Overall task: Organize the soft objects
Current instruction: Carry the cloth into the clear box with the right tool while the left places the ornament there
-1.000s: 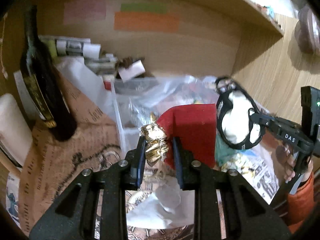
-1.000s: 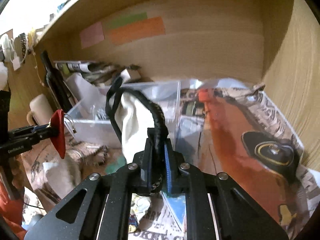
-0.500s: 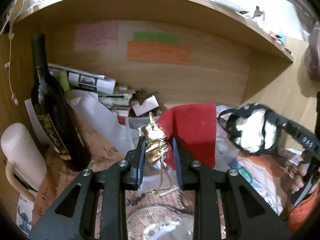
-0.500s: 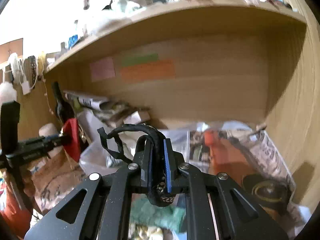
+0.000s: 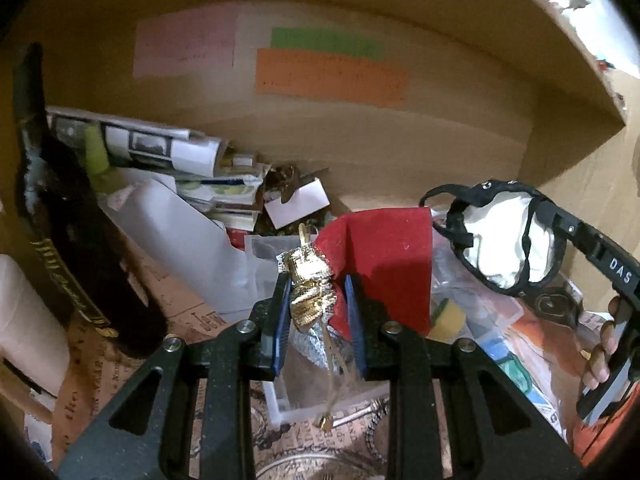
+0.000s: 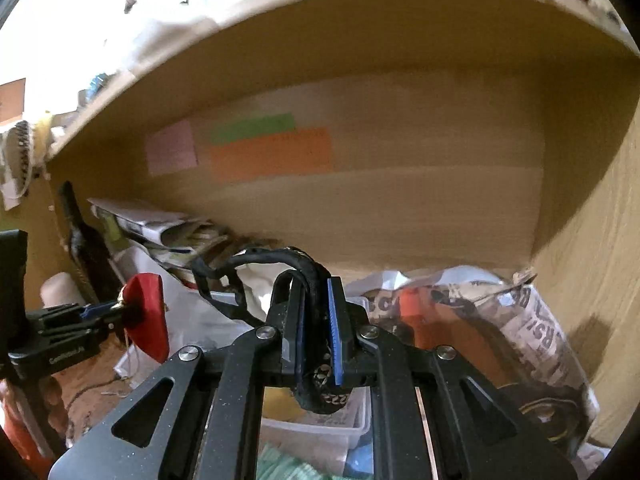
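My left gripper point(image 5: 316, 284) is shut on the gold cord knot point(image 5: 310, 292) of a red velvet pouch point(image 5: 384, 256), held up above a clear plastic box point(image 5: 288, 408). The pouch also shows in the right wrist view point(image 6: 148, 316). My right gripper point(image 6: 318, 300) is shut on the black braided strap point(image 6: 316, 384) of a white cloth item with black trim point(image 5: 500, 240), lifted above the same box point(image 6: 320, 432). Both are held in the air inside a wooden shelf bay.
A dark wine bottle point(image 5: 68, 216) stands at the left, beside a pale mug point(image 5: 24, 320). Rolled newspapers point(image 5: 152, 148) and paper clutter fill the back. Crumpled newspaper point(image 6: 492, 344) covers the right floor. The wooden side wall point(image 6: 592, 264) stands close on the right.
Both grippers have risen with their loads. The white cloth item now hangs higher, clear of the box, and the views tilt up toward the shelf's back wall.
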`<state>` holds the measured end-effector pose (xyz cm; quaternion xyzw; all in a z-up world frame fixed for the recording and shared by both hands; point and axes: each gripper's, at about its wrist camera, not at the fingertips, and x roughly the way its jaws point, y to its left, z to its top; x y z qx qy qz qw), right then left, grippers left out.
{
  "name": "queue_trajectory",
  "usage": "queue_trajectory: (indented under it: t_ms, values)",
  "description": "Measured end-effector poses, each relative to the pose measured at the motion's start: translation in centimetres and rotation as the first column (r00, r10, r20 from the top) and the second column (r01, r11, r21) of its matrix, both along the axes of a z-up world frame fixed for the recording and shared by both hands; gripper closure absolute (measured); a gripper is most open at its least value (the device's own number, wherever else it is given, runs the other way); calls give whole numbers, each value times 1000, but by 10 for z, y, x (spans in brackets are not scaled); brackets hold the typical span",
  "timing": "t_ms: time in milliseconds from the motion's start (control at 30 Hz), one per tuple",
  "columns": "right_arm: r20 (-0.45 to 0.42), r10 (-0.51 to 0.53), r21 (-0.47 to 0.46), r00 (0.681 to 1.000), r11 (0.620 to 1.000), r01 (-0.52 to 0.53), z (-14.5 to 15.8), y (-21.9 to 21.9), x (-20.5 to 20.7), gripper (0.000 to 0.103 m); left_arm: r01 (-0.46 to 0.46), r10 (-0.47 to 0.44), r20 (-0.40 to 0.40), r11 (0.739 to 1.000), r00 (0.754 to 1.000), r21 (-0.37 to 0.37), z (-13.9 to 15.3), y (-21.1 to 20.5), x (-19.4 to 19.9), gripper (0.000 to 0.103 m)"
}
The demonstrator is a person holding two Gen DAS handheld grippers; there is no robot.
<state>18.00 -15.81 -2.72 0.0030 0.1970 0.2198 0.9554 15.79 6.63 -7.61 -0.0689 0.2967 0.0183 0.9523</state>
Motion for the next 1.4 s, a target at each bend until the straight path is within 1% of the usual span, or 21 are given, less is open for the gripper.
queue_trajectory:
  t_ms: [200,300,400,533,700,733,800,867,933,967,1033,1100,1200,1233,1333,1400]
  values:
    - [-62,-12,-46,998,999,10,-21,13,23,94,10,-9,-75,1000,997,3,-22,-7,25,77]
    - [-89,-18,-87,996,996,10,-33,20,31,93,13,-14,-123,1000,992,-12,-36,-9,35,77]
    - [-130,-5,-94,992,996,-8,-44,24,38,93,15,-17,-150,1000,988,-11,-45,-10,41,77]
    - [-166,-2,-128,986,992,-19,-54,29,43,92,21,-19,-153,1000,988,13,-45,-12,42,76]
    - [-187,0,-166,982,986,-31,-59,34,47,90,39,-37,-160,999,986,15,-41,-15,42,72]
    - [-193,2,-171,981,985,-35,-59,34,47,86,42,-39,-160,999,986,15,-41,-15,42,70]
    - [-198,5,-176,980,984,-41,-57,33,46,78,47,-44,-152,999,987,13,-37,-18,41,63]
    - [-189,9,-175,982,984,-43,-54,31,44,65,47,-45,-135,999,990,13,-34,-19,37,58]
    - [-165,3,-177,986,984,-32,-49,29,38,57,50,-47,-113,999,992,16,-27,-20,31,57]
    - [-156,2,-176,988,984,-29,-46,28,36,54,52,-50,-103,999,993,17,-23,-20,28,56]
    - [-135,3,-167,991,986,-25,-40,24,30,52,55,-53,-75,998,996,23,-14,-21,20,53]
    - [-113,9,-153,994,988,-26,-31,20,22,50,51,-50,-44,998,998,32,-6,-23,13,44]
    - [-74,20,-131,997,991,-29,-18,13,8,39,54,-54,9,998,998,37,9,-23,-4,36]
    - [-60,26,-125,998,992,-34,-15,12,2,33,57,-58,20,998,998,39,12,-23,-8,35]
    - [-28,43,-112,999,993,-46,-8,7,-13,19,65,-67,47,997,997,47,20,-24,-23,24]
    - [-14,56,-107,998,993,-57,-5,4,-23,16,68,-71,59,997,996,47,22,-23,-34,14]
